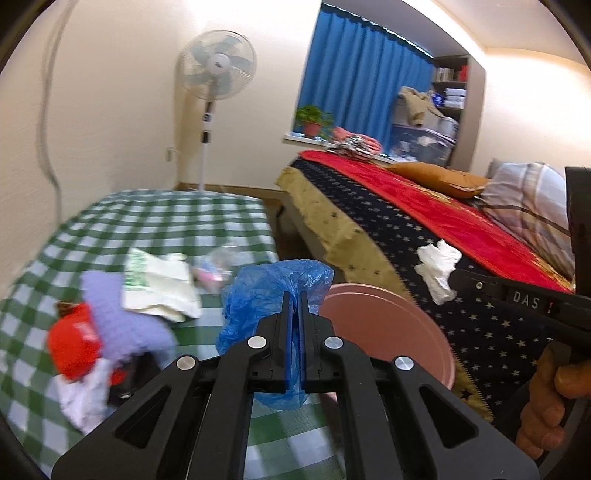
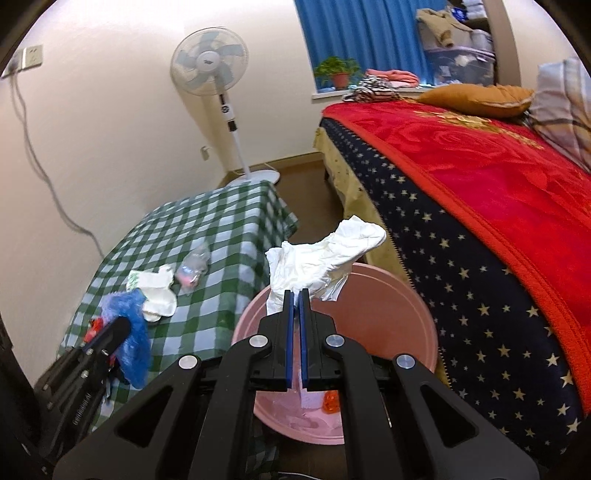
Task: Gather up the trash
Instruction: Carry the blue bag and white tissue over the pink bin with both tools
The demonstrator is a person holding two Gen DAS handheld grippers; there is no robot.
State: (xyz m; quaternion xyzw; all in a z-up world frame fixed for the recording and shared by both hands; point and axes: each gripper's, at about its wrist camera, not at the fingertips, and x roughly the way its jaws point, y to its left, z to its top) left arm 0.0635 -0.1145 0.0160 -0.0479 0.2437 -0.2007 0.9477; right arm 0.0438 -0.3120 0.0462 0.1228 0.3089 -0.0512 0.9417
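- Here, our left gripper (image 1: pixel 294 297) has its fingers pressed nearly together on a crumpled blue plastic bag (image 1: pixel 266 291), which bulges above the fingertips and hangs out below them.
- Our right gripper (image 2: pixel 294 295) likewise pinches a crumpled white tissue (image 2: pixel 325 258); the paper fans out up and to the right of the fingertips.
- In the right wrist view, the tissue hangs above the pink bin (image 2: pixel 388 314), which stands on the floor between the table and the bed; something small and orange (image 2: pixel 331 400) lies inside at the bottom.
- In the left wrist view, the bag sits just left of the bin's rim, over the table's edge, with the table behind it.
- On the green checked tablecloth (image 1: pixel 166 218) we see more litter: a white wrapper with green print (image 1: pixel 155 280), a clear plastic packet with pink inside (image 1: pixel 218 266), a lilac fluffy cloth (image 1: pixel 122 317), a red object (image 1: pixel 72 347) and white paper (image 1: pixel 85 398) beside it.
- To the right, the bed carries a red blanket (image 2: pixel 498 177) over a dark star-patterned cover (image 2: pixel 480 302), with an orange pillow (image 2: pixel 472 98) near the head.
- Farther off, a standing fan (image 2: pixel 210 70) is by the wall, and a potted plant (image 2: pixel 338 72) sits on the sill before blue curtains (image 2: pixel 354 33).
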